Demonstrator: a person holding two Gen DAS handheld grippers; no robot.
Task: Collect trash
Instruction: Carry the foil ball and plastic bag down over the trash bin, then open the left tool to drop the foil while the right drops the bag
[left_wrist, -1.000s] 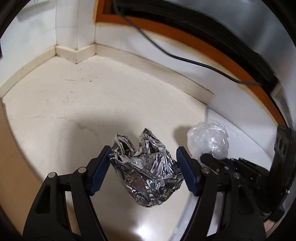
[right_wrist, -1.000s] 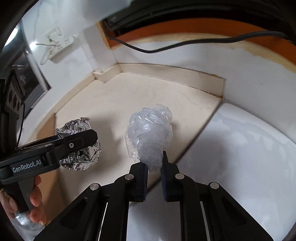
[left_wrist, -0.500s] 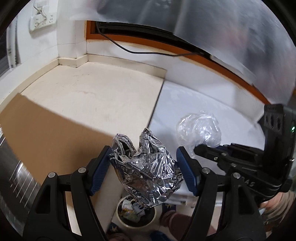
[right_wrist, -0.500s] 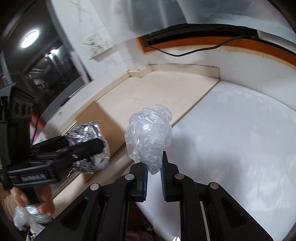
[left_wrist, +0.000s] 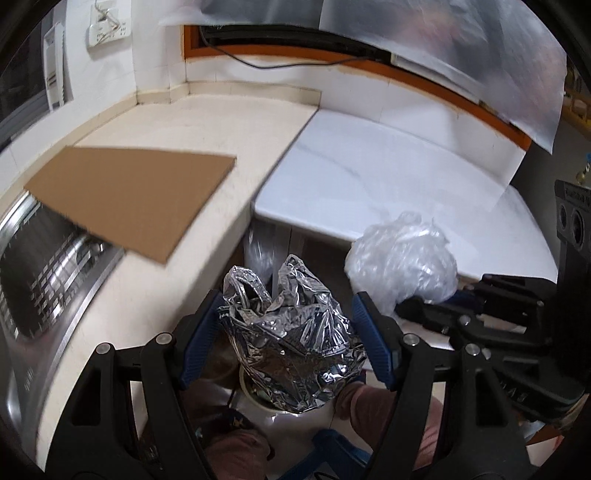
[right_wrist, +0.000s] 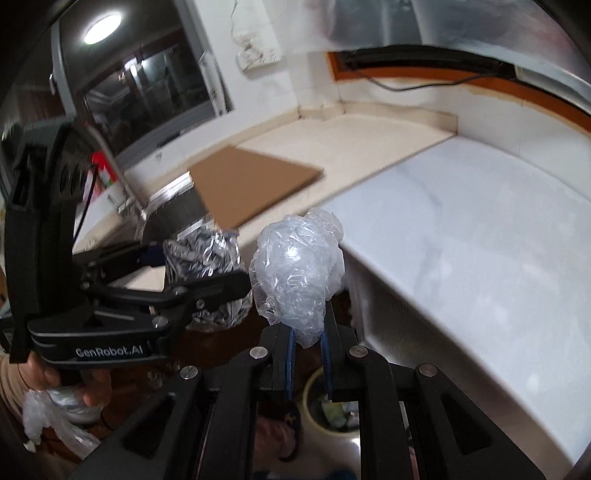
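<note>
both loads ride above the round cream bin (right_wrist: 334, 408) on the floor: left claw (left_wrist: 286, 334) clamps crumpled silver foil (left_wrist: 291, 332), right claw (right_wrist: 307, 363) clamps crinkled clear plastic (right_wrist: 297, 273); next, release over the bin.

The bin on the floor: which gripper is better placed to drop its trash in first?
Probably the left gripper: its foil ball hangs right over the bin. The right gripper holds its plastic wad just short of it.
</note>
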